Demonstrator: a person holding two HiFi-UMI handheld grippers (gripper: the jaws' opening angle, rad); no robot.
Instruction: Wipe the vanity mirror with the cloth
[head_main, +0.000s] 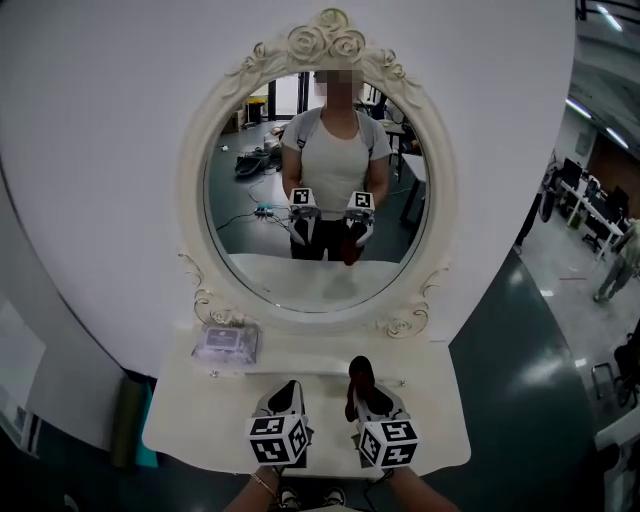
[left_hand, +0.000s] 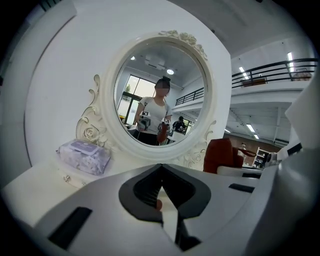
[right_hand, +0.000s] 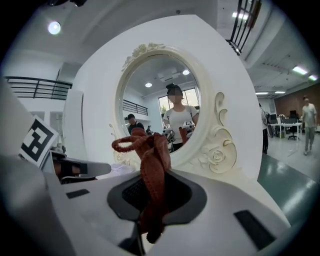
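The oval vanity mirror (head_main: 318, 195) in its ornate white frame stands on a white shelf (head_main: 200, 415) against a white wall. My right gripper (head_main: 367, 392) hovers over the shelf below the mirror, shut on a dark red cloth (head_main: 358, 378) that sticks up from its jaws. In the right gripper view the cloth (right_hand: 151, 165) hangs bunched between the jaws of the right gripper (right_hand: 149, 202), in front of the mirror (right_hand: 159, 100). My left gripper (head_main: 286, 398) is beside it, shut and empty. The left gripper view shows the left gripper (left_hand: 161, 192), the mirror (left_hand: 159, 95) and the cloth (left_hand: 220, 155).
A pack of wet wipes (head_main: 226, 342) lies on the shelf's left side, below the mirror frame, also visible in the left gripper view as the wet wipes (left_hand: 84, 156). The shelf's front edge is just beneath both grippers. An open hall with desks lies to the right.
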